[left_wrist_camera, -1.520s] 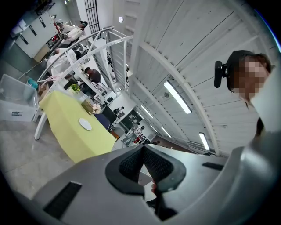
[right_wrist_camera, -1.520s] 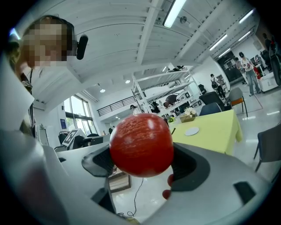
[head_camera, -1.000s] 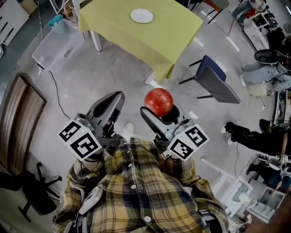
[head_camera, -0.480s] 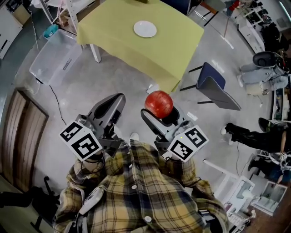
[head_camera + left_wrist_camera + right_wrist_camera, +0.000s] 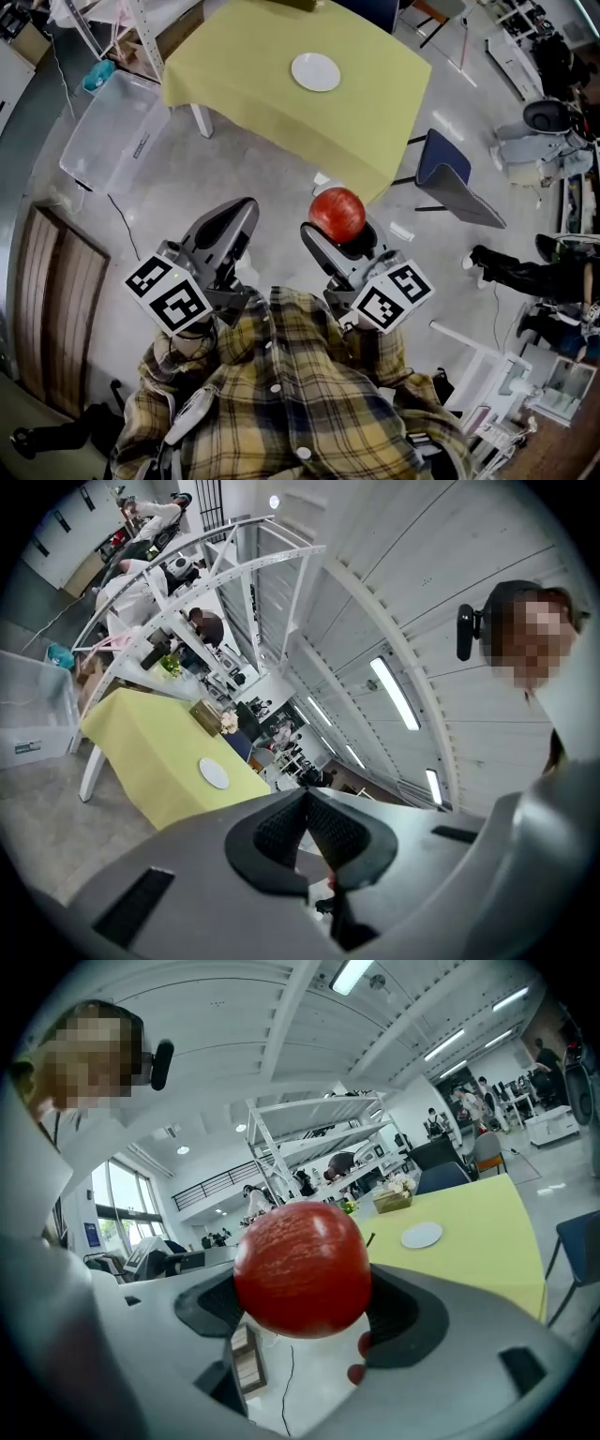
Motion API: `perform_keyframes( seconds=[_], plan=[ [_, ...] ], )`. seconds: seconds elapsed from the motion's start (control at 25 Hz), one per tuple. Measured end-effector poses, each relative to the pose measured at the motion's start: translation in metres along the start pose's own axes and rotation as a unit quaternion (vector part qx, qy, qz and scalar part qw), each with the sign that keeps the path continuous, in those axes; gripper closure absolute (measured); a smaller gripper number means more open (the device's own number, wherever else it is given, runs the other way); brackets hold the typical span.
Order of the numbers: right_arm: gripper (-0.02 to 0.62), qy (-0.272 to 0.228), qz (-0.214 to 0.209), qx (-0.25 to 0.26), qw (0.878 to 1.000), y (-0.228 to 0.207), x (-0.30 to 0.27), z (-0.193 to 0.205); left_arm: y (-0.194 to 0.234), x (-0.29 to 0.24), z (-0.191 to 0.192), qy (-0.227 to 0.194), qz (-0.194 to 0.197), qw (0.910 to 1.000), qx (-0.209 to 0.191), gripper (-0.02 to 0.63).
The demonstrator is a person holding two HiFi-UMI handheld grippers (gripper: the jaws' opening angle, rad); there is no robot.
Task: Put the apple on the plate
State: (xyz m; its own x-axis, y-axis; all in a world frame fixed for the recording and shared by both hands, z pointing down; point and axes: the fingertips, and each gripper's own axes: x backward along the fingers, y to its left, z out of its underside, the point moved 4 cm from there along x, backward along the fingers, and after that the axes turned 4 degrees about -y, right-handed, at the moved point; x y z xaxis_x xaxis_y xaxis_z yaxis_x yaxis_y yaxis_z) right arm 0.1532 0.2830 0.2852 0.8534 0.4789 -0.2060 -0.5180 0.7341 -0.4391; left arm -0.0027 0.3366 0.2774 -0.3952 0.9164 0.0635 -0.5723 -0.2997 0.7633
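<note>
My right claw is clamped on the apple; left claw pressed together, empty — plate far off on the counter.

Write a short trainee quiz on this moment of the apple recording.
1. True or false: the red apple already lies on the white plate.
2. The left tongs are: A) open; B) shut, empty; C) shut on the apple.
3. Fill in: the plate sits on a table with a ___ cloth.
Key: 1 false, the right tongs hold the apple; 2 B; 3 yellow.
</note>
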Motion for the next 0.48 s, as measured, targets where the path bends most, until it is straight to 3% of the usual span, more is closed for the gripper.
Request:
perform_keyframes(
  seconds=[0.48],
  plan=[
    [0.238,0.010,0.035,-0.009,0.999,0.005,-0.045,0.003,0.043,0.007,-0.026,0.022,0.001,0.9997,0.014,0.598]
  ],
)
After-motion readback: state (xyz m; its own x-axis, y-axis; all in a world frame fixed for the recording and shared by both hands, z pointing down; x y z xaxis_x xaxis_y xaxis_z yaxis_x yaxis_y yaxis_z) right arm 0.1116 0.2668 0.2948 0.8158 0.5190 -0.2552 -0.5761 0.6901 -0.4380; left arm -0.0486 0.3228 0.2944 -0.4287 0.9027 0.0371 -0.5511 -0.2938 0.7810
